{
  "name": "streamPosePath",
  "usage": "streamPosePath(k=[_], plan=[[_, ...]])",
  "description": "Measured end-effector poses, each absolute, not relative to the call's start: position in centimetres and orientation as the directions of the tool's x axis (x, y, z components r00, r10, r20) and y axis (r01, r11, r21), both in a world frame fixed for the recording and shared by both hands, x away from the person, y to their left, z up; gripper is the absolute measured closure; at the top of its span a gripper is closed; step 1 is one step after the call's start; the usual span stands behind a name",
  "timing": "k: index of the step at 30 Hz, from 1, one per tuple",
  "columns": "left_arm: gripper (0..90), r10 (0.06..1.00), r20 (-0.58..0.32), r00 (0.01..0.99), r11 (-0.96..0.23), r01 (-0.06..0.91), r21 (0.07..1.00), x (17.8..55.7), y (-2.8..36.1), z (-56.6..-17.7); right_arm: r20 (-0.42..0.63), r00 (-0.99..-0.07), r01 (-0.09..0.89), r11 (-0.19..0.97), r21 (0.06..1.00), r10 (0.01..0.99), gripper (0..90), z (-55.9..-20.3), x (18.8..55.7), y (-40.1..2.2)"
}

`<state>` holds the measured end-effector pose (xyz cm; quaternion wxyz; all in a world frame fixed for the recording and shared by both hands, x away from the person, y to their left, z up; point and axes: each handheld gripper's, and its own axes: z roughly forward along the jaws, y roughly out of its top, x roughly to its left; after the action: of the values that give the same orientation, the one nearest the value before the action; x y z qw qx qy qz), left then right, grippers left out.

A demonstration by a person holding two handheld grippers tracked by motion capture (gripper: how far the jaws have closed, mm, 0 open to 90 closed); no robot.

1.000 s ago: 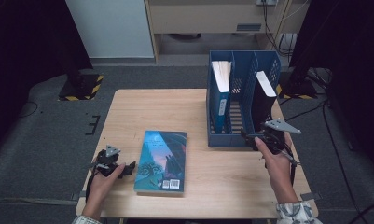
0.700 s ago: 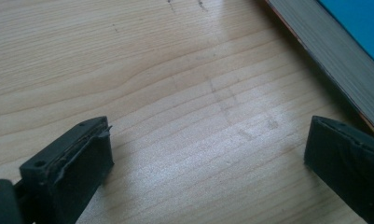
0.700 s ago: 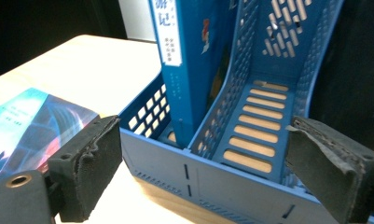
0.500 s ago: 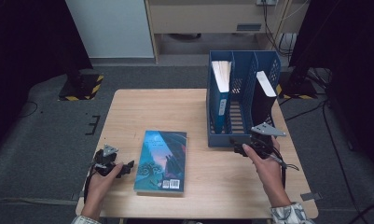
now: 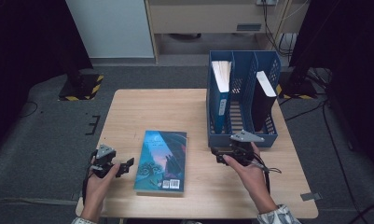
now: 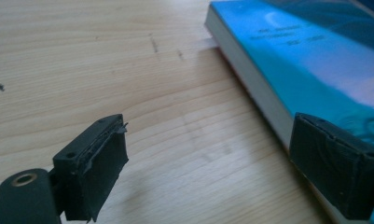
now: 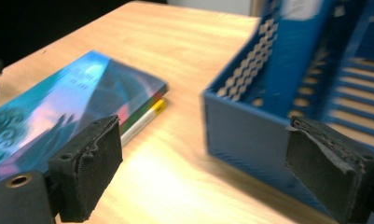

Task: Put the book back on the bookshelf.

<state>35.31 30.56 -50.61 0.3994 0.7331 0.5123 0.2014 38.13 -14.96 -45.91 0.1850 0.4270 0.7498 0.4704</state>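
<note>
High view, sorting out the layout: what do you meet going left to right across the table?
Left gripper → teal book lying flat → right gripper → blue file rack, where a blue book stands left of a black book.

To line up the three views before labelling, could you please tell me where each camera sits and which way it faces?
High view: above the person's side, looking forward and down on the table, teal book, blue file rack; both forearms, left gripper and right gripper show.
Left gripper view: rides the left gripper, low over the wood, facing the book's edge; its open jaws show.
Right gripper view: rides the right gripper, facing the book and rack; open jaws show.
Shared: all three show the book.
</note>
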Motion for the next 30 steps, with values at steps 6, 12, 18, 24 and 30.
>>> streamPosePath(k=[6,12,18,24,30], plan=[[10.6,0.879,-0.136,0.457,-0.175,0.575,0.799,35.2,28.8,-50.2,0.119,-0.624,0.472,0.251,0.845,0.773,11.3,-47.0,37.9,-12.0],[10.7,0.843,-0.123,0.524,-0.236,0.565,0.791,35.1,26.7,-50.4,0.12,-0.673,0.48,0.308,0.822,0.73,13.5,-48.0,37.5,-9.1],[10.7,0.816,-0.107,0.568,-0.298,0.571,0.765,35.2,25.2,-51.0,0.141,-0.719,0.488,0.351,0.799,0.68,13.9,-49.1,37.3,-6.9],[11.1,0.802,-0.124,0.584,-0.304,0.578,0.757,35.3,24.7,-51.4,0.178,-0.745,0.51,0.377,0.773,0.643,12.8,-50.4,37.2,-5.4],[11.8,0.792,-0.157,0.59,-0.288,0.587,0.756,35.4,24.8,-51.6,0.2,-0.764,0.528,0.417,0.74,0.613,11.9,-51.4,37.3,-4.4]])
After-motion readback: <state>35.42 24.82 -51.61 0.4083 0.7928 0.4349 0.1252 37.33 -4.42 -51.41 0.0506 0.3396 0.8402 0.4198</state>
